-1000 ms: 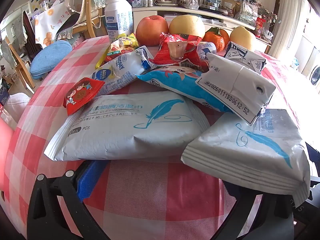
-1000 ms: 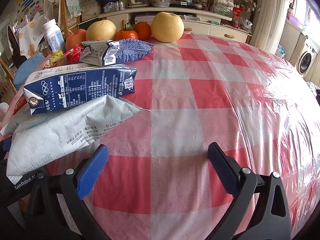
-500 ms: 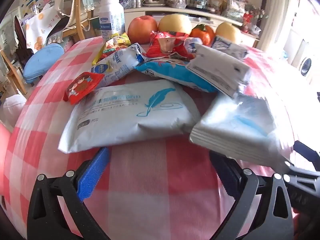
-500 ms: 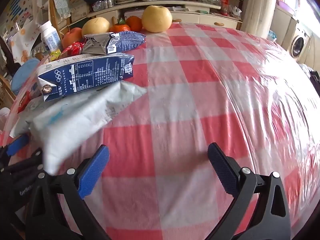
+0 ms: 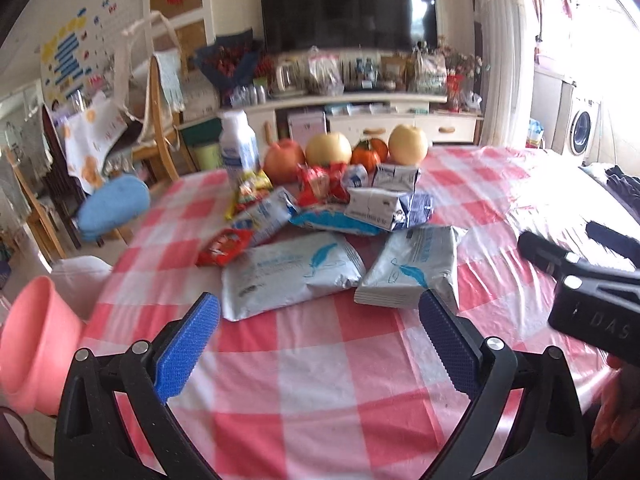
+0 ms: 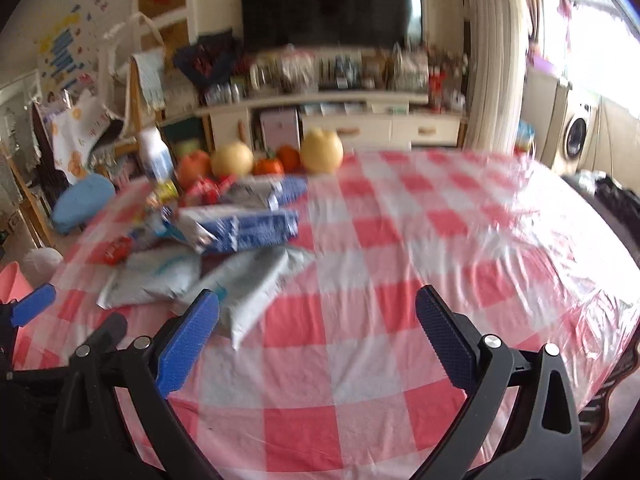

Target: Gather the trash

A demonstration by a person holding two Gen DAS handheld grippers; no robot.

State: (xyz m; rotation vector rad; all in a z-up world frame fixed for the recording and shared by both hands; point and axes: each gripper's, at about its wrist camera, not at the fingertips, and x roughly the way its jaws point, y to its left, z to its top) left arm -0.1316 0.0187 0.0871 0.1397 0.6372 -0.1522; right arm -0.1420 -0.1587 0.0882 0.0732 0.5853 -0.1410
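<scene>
Both grippers' jaws released, empty; right wipes pack [image 5: 410,270] flat, long axis toward fruit, near left gripper [image 5: 320,344]

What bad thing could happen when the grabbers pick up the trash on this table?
Two risks, as I judge it. The milk carton lies on top of other wrappers, so pulling a wrapper from underneath could shift the pile and roll the fruit, like the apple. The white bottle stands near the table's far edge; a bump might tip it off. Both the left gripper and right gripper are open and empty.
</scene>
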